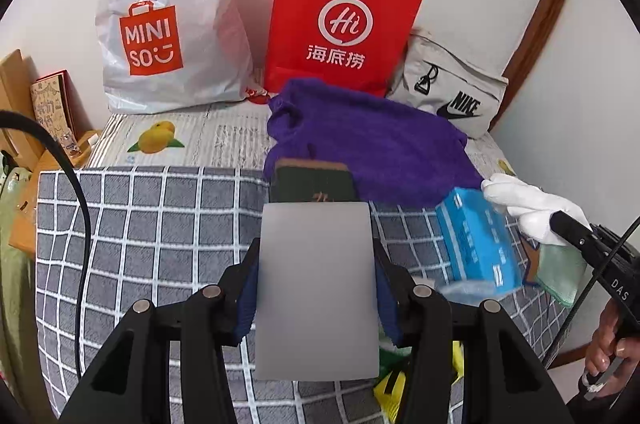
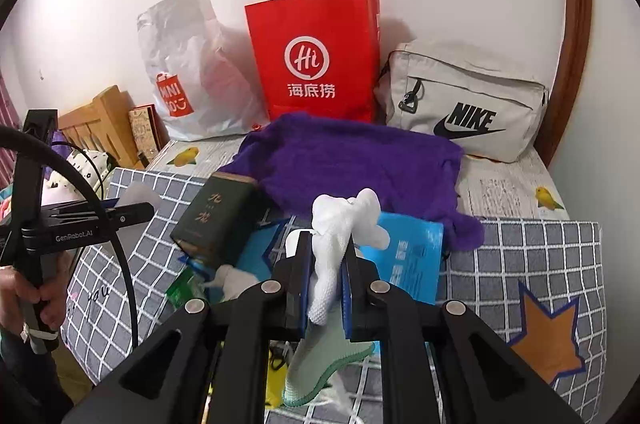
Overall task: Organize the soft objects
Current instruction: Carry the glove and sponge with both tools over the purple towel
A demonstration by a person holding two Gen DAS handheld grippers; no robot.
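Observation:
My left gripper (image 1: 318,252) is shut on a flat pale grey sheet (image 1: 316,288), which stands upright between the blue pads and hides the bed behind it. My right gripper (image 2: 326,244) is shut on a white knitted glove (image 2: 344,216) with a pale green cuff (image 2: 320,364) that hangs below the fingers. The left wrist view shows that glove (image 1: 520,196) at the right edge. A purple towel (image 2: 352,160) lies spread on the bed beyond both grippers. A dark green box (image 2: 216,220) and a blue packet (image 2: 412,260) lie on the checked blanket (image 2: 520,248).
Against the wall stand a white MINISO plastic bag (image 1: 168,24), a red paper bag (image 1: 340,20) and a grey Nike bag (image 2: 468,104). A wooden headboard (image 2: 100,120) is at the left. Small green and yellow packets (image 1: 388,384) lie under the grippers.

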